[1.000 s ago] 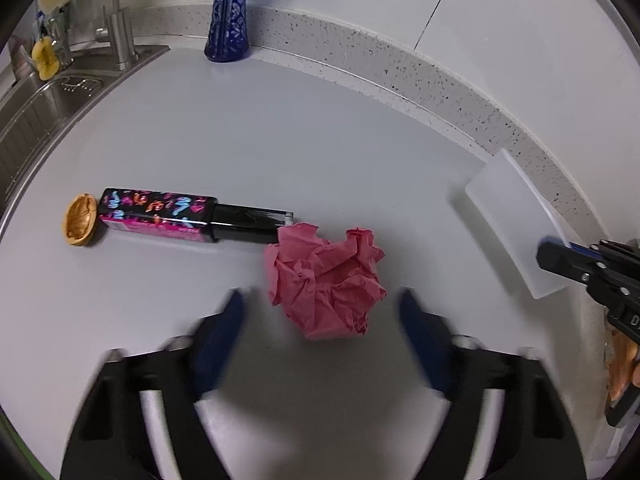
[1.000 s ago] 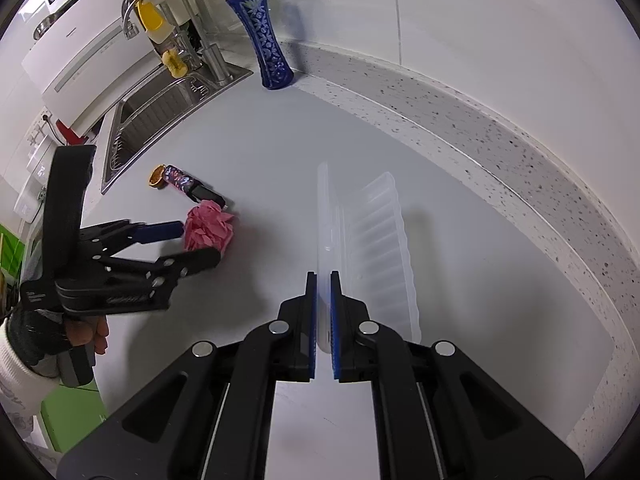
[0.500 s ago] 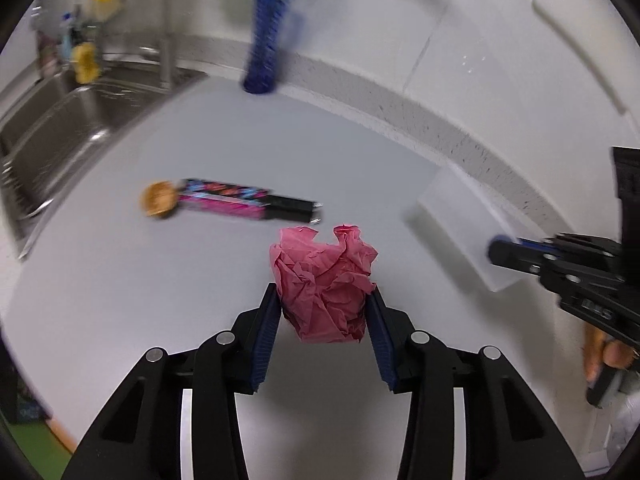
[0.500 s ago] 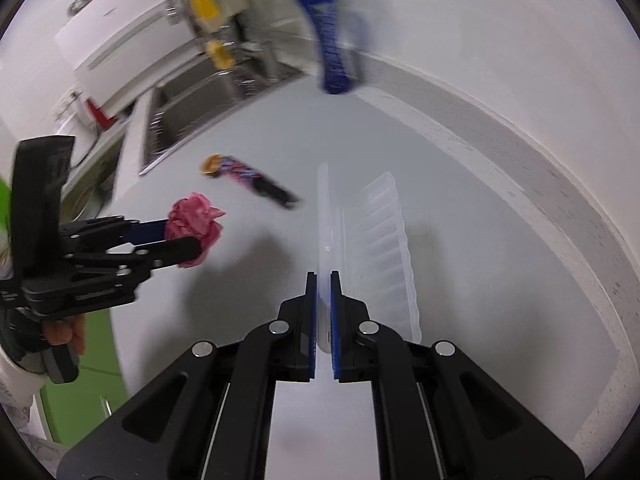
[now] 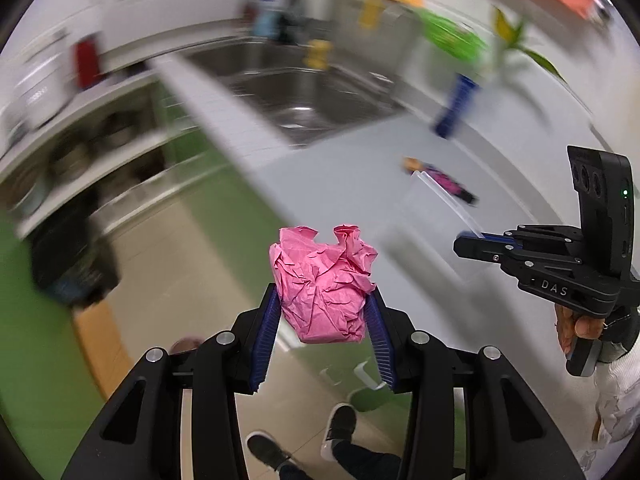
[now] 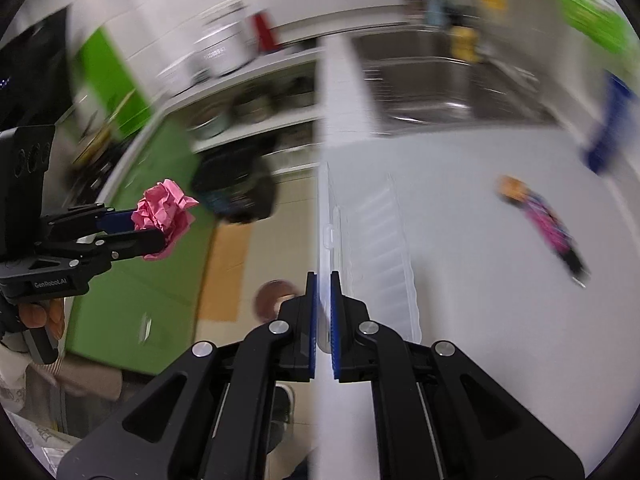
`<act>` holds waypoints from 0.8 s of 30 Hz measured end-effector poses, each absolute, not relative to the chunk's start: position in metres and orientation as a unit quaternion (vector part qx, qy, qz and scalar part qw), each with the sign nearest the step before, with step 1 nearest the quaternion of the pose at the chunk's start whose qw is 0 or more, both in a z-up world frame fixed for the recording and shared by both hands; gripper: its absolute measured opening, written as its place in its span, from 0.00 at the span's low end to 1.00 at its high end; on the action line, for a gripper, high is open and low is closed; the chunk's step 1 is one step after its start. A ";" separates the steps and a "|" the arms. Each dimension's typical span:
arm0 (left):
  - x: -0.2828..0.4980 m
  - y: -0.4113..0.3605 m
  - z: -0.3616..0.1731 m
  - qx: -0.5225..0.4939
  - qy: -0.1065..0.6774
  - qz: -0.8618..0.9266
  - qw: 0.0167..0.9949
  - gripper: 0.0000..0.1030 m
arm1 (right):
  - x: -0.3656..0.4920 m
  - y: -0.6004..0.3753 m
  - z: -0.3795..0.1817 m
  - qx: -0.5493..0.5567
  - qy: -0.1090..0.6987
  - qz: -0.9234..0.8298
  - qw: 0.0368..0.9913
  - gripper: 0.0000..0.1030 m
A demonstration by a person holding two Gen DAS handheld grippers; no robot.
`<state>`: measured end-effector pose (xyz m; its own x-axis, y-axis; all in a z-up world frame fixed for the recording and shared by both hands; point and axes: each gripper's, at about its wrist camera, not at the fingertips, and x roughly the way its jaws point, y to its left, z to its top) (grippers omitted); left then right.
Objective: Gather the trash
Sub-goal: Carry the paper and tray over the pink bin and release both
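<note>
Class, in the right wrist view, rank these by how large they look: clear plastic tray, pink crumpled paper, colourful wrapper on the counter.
1. clear plastic tray
2. pink crumpled paper and colourful wrapper: alike, blurred, unranked.

the background in both wrist views is smeared by motion: the sink [image 5: 304, 92], the shelves [image 5: 100, 148] under the counter and the blue vase [image 5: 456, 106] show only as streaks, and the items on the shelves cannot be made out. the colourful wrapper [image 6: 550, 230] on the counter [image 6: 460, 208] is too blurred to read. the lower part of the pink crumpled paper [image 5: 326, 282] sits hidden between the blue pads [image 5: 266, 328]. the person's shoes [image 5: 266, 448] are cut off at the bottom edge.
</note>
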<state>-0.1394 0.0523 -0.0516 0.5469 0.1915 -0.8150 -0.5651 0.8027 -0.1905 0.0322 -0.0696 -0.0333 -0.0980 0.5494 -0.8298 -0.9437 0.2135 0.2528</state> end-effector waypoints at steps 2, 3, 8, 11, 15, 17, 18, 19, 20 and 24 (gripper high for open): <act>-0.179 0.067 -0.052 -0.236 0.414 0.255 0.841 0.41 | -0.001 -0.041 -0.036 -0.233 0.445 0.611 0.612 0.05; -0.196 0.073 -0.053 -0.242 0.412 0.269 0.837 0.41 | -0.018 -0.026 -0.038 -0.238 0.442 0.622 0.600 0.05; -0.269 0.110 -0.071 -0.269 0.406 0.318 0.813 0.41 | -0.087 0.030 -0.060 -0.265 0.438 0.654 0.557 0.05; -0.289 0.136 -0.105 -0.284 0.411 0.333 0.800 0.41 | -0.122 0.066 -0.093 -0.285 0.440 0.664 0.533 0.05; -0.311 0.174 -0.182 -0.305 0.417 0.340 0.786 0.41 | -0.147 0.106 -0.166 -0.306 0.451 0.663 0.513 0.05; -0.319 0.194 -0.235 -0.323 0.418 0.340 0.778 0.41 | -0.156 0.124 -0.215 -0.318 0.457 0.659 0.505 0.05; -0.321 0.204 -0.263 -0.330 0.419 0.340 0.775 0.41 | -0.159 0.128 -0.232 -0.321 0.458 0.659 0.503 0.05; -0.323 0.213 -0.290 -0.337 0.419 0.340 0.772 0.41 | -0.162 0.132 -0.250 -0.324 0.459 0.658 0.501 0.05; -0.324 0.220 -0.312 -0.343 0.418 0.340 0.769 0.41 | -0.165 0.138 -0.273 -0.328 0.459 0.658 0.499 0.05; -0.328 0.242 -0.390 -0.360 0.415 0.339 0.764 0.41 | -0.167 0.149 -0.344 -0.337 0.465 0.652 0.495 0.05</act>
<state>-0.3277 0.2419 -0.3902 0.4252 0.2183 -0.8784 -0.8166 0.5111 -0.2683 -0.1667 0.1491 -0.3442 -0.2828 0.3318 -0.9000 -0.9590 -0.0784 0.2724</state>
